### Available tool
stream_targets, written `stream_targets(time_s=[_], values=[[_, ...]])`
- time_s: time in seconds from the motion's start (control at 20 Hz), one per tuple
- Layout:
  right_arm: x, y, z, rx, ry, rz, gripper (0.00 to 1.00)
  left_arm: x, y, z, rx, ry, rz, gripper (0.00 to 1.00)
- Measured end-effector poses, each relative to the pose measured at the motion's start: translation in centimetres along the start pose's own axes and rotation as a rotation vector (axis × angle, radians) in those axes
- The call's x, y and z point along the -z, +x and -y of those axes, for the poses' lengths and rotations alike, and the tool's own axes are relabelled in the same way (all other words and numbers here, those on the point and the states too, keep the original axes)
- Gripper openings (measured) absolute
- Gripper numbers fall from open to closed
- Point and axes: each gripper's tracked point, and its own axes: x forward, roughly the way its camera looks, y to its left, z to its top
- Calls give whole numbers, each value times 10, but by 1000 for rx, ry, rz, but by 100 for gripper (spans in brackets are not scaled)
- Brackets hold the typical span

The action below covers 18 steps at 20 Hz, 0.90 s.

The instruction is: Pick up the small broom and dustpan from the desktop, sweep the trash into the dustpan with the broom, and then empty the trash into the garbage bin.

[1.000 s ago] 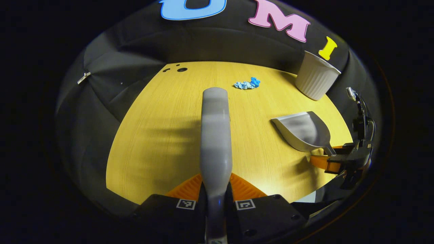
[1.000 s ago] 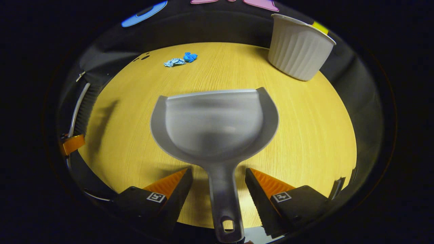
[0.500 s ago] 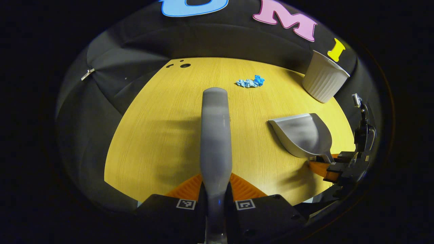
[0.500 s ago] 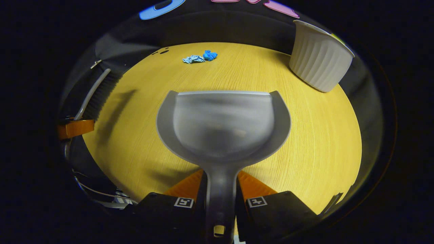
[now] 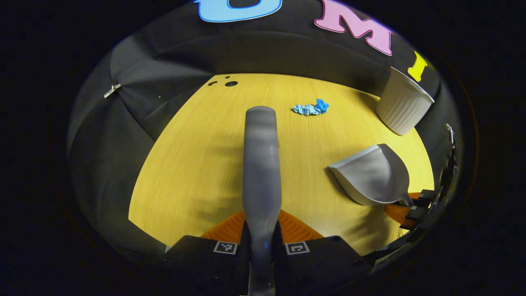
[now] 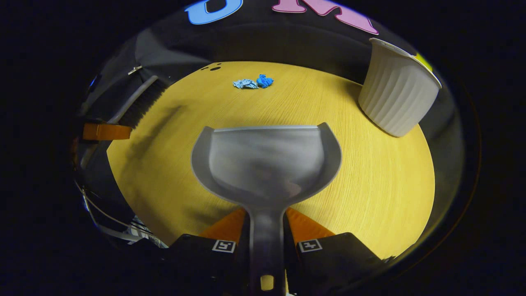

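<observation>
Inside, the grey dustpan point(image 6: 267, 158) shows nothing but bare scoop, and the white ribbed garbage bin point(image 6: 396, 100) stands at the far right of the table, its inside hidden from these angles. Both fingers of the right gripper point(image 6: 266, 230) press the dustpan's handle, the pan held out over the wood. The left gripper point(image 5: 261, 228) is clamped on the small broom point(image 5: 261, 164) — its grey handle runs forward between the fingers. Blue crumpled trash point(image 5: 311, 108) lies far back on the yellow wooden table point(image 5: 197, 164), near dark holes, with black cloth behind.
</observation>
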Motion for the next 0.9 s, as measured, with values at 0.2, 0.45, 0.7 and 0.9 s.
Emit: stream_targets(time_s=[0.2,0.45,0.7,0.9], values=[[-1,-12,14,-29,-27,29,41,-28,19,1,-12,69,10,24],[-15,-27,22,-22,-3,48,41,-85,59,0,20,159,16,28],[-28,-31,23,2,38,34,40,-150,125,-9,22,296,-9,31],[-30,-32,24,19,51,14,41,-190,176,3,34,522,-7,28]])
